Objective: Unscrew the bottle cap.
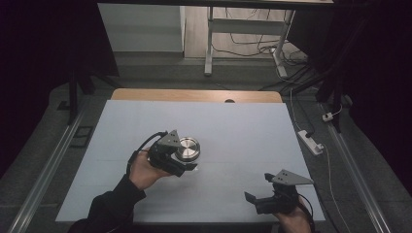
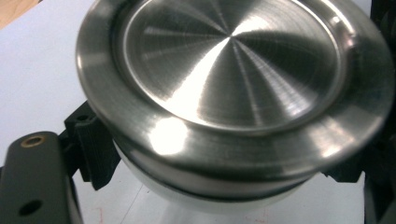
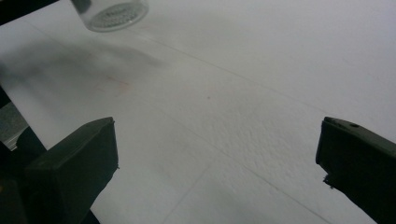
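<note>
A glass jar with a brushed steel lid (image 1: 188, 148) stands near the middle of the white table sheet (image 1: 233, 126). My left gripper (image 1: 186, 158) comes at it from the left and is shut on it. In the left gripper view the lid (image 2: 233, 70) is very close, and black pads (image 2: 93, 149) press the glass body below the rim from both sides. Whether the jar rests on the sheet or hangs just above it I cannot tell. My right gripper (image 1: 260, 188) is at the front right, open, with bare sheet between its jaws (image 3: 217, 154). The jar's base (image 3: 112, 11) shows far off.
The sheet covers a wooden table whose far edge (image 1: 194, 95) shows. A white power strip (image 1: 311, 141) and cables lie on the floor to the right. A desk frame (image 1: 209, 43) stands beyond. Faint red marks (image 3: 112, 84) dot the sheet.
</note>
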`<state>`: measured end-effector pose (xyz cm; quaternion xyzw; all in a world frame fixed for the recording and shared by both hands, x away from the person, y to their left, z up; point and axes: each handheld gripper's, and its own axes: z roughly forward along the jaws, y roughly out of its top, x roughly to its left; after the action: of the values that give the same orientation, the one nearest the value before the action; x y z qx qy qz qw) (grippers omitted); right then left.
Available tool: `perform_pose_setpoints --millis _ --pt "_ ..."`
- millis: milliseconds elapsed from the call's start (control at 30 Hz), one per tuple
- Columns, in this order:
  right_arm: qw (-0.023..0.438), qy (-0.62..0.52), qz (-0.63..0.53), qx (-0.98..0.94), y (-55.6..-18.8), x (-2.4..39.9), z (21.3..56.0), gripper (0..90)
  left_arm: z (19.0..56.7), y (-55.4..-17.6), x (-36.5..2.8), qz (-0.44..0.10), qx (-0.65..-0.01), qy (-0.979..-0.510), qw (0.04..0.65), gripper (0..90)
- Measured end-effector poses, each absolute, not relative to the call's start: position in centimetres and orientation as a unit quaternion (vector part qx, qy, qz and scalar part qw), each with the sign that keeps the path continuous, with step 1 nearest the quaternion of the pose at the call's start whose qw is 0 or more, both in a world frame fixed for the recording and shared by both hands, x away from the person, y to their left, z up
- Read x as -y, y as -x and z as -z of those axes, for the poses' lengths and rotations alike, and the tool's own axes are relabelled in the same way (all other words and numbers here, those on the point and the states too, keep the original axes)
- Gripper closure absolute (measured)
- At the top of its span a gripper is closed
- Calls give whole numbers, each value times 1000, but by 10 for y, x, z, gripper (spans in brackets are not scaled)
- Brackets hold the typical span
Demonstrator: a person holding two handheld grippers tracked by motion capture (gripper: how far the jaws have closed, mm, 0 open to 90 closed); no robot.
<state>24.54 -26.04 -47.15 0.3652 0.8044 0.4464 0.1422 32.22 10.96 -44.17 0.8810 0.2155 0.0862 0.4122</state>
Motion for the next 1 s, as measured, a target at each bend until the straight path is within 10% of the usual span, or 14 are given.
perform_pose_setpoints --millis 1000 --pt "128 -251 -465 -839 -287 170 427 0 446 -318 -102 -89 -211 -881 413 159"
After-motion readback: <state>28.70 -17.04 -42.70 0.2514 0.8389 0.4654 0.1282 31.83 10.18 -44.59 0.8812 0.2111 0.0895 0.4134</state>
